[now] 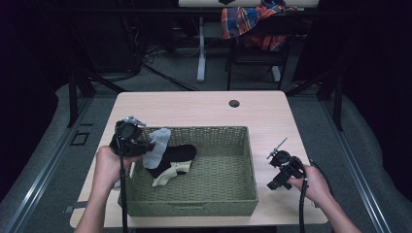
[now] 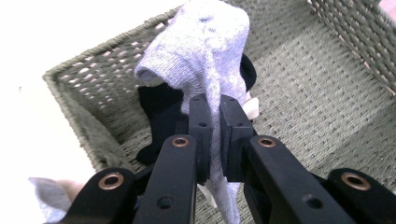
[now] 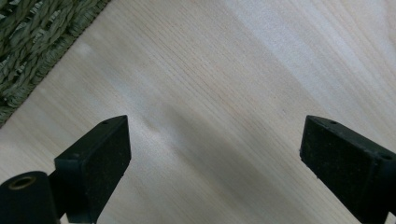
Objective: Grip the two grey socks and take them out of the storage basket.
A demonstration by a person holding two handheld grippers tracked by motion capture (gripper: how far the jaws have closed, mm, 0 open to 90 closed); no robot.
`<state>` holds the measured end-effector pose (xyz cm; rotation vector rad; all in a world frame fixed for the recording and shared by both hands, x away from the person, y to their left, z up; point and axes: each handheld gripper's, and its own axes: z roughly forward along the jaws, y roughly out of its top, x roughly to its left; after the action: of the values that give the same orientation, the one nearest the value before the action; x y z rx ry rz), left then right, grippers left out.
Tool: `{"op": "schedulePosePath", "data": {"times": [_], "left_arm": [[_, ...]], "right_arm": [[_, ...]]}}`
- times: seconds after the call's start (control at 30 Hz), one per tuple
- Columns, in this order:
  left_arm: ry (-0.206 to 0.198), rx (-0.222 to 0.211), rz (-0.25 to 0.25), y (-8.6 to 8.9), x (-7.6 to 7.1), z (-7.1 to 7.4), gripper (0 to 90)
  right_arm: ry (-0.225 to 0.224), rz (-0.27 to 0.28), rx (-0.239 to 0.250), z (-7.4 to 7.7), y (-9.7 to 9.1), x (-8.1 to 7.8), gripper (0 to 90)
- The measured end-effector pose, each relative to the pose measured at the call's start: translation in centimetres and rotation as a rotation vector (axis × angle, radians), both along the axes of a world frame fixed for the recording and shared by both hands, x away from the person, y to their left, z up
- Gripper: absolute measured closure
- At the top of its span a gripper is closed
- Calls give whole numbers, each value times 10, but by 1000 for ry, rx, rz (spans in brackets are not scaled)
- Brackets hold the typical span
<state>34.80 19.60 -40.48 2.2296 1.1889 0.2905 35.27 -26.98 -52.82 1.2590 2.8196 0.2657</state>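
Gripping a pale grey knitted sock (image 2: 201, 51), the left tool (image 2: 212, 135) has its two black jaws clamped tight on the fabric, which bunches above the pads and trails in a thin strip below them. In the high view the left tool (image 1: 130, 141) sits over the left rim of the green woven rectangular basket (image 1: 221, 194), and the pale grey knitted sock (image 1: 156, 148) hangs from it, lifted above the basket's floor near the inner left wall. Beneath the sock, in the left part of the basket, lie a black sock (image 1: 177, 154) and a cream-coloured piece of cloth (image 1: 170, 174), touching one another; the left gripper view shows the black sock (image 2: 159, 105) behind the held fabric. The basket stands on the light wooden counter (image 1: 194, 109), close to its near edge and a little left of centre. A person's left hand (image 1: 108, 165) holds the left tool from the near left corner. The right tool (image 1: 281, 165) rests in the right hand (image 1: 313, 184) near the counter's right edge, well apart from the basket's right wall. Seen through the right gripper view, the right tool (image 3: 212, 154) is released, its jaws spread wide over bare counter (image 3: 224, 70) with nothing between them, and a corner of the basket (image 3: 32, 42) shows at the upper left. A small dark round hole (image 1: 234, 103) marks the counter near its far edge.
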Motion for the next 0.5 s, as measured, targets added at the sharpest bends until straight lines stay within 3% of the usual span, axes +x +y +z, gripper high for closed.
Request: {"op": "schedulePosePath", "data": {"times": [0.13,0.5], "left_arm": [[-13,-14,21,9,-3,8,851],[-63,-43,82,36,-10,25,851]], "right_arm": [[5,14,-26,1,0,1,84],[6,10,-15,0,-1,1,84]]}}
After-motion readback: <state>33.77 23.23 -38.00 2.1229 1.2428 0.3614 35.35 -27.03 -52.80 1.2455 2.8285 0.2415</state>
